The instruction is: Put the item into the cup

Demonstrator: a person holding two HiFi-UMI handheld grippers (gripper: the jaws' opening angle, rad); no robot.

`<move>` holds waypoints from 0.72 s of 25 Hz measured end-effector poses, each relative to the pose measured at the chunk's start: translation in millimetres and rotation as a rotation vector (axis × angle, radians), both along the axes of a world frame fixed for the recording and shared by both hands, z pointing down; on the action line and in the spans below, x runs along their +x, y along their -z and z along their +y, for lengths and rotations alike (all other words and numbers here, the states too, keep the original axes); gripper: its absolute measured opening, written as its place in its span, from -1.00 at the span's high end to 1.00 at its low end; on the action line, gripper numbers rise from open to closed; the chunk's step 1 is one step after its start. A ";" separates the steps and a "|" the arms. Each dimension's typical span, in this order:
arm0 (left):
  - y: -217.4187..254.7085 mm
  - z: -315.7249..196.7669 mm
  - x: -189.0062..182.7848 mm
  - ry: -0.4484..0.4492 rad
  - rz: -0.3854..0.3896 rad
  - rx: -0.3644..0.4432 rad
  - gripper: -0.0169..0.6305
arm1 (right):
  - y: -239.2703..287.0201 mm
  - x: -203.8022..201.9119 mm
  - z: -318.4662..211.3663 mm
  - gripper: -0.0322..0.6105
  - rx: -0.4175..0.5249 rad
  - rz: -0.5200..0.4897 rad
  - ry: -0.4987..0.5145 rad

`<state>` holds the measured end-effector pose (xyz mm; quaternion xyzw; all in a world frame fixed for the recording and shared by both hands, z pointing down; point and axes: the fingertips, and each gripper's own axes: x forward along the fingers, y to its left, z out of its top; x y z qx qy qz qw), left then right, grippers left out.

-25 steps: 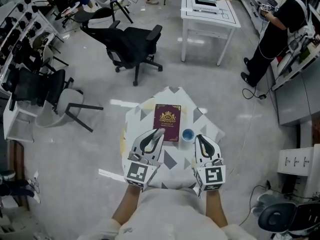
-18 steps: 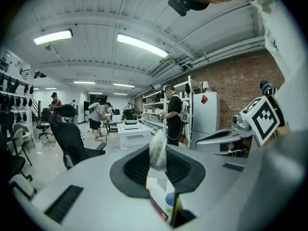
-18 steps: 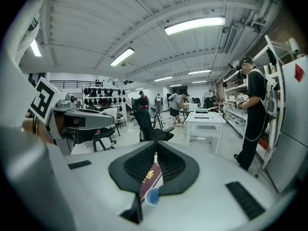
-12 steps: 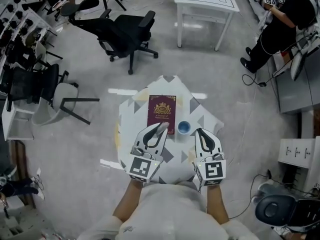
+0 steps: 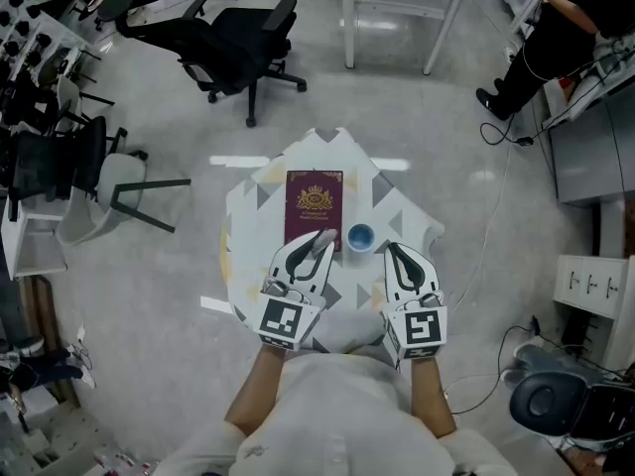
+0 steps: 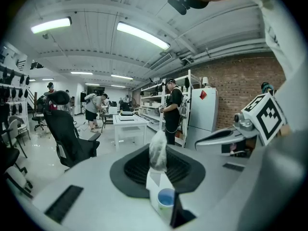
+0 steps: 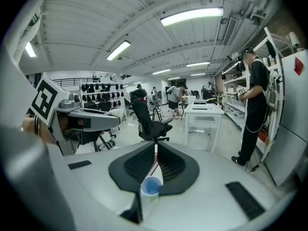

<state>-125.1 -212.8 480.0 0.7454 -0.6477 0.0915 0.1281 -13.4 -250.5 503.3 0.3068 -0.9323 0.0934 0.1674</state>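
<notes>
In the head view, we held both claws low over the near half of a small cloth-covered table (image 5: 241, 218), with our forearms drawn in and the marker cubes toward us. The left claw (image 5: 317, 244) pointed forward and a little right, pinching a pale crumpled item (image 5: 324, 236) at its tips. The right claw (image 5: 394, 252) pointed forward with its jaws together. A blue cup (image 5: 360, 237) stood on the cloth between the two sets of tips, just right of the left ones. A maroon book (image 5: 315, 204) lay just ahead of the left claw. Bare floor ran round every table edge, and an office chair (image 5: 233, 48) stood well beyond.

In the left gripper view, the jaws were clamped on the item (image 6: 158, 148), which stuck up between them. The cup (image 6: 166, 198) sat just below the tips, and only its blue inside showed.

In the right gripper view, the jaws met but for a thin slit and gripped nothing. The cup (image 7: 150, 186) stood just below the tips, slightly left.
</notes>
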 end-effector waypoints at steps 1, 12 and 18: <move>-2.9 -0.6 0.8 0.000 0.003 -0.005 0.74 | -1.9 -0.4 -0.2 0.83 -0.002 0.001 0.003; -40.5 -6.2 9.8 -0.016 0.017 -0.060 0.74 | -28.9 -2.8 2.8 0.82 -0.036 0.035 0.030; -61.4 -10.7 14.5 -0.040 0.018 -0.086 0.74 | -49.5 -1.7 4.1 0.81 -0.064 0.062 0.020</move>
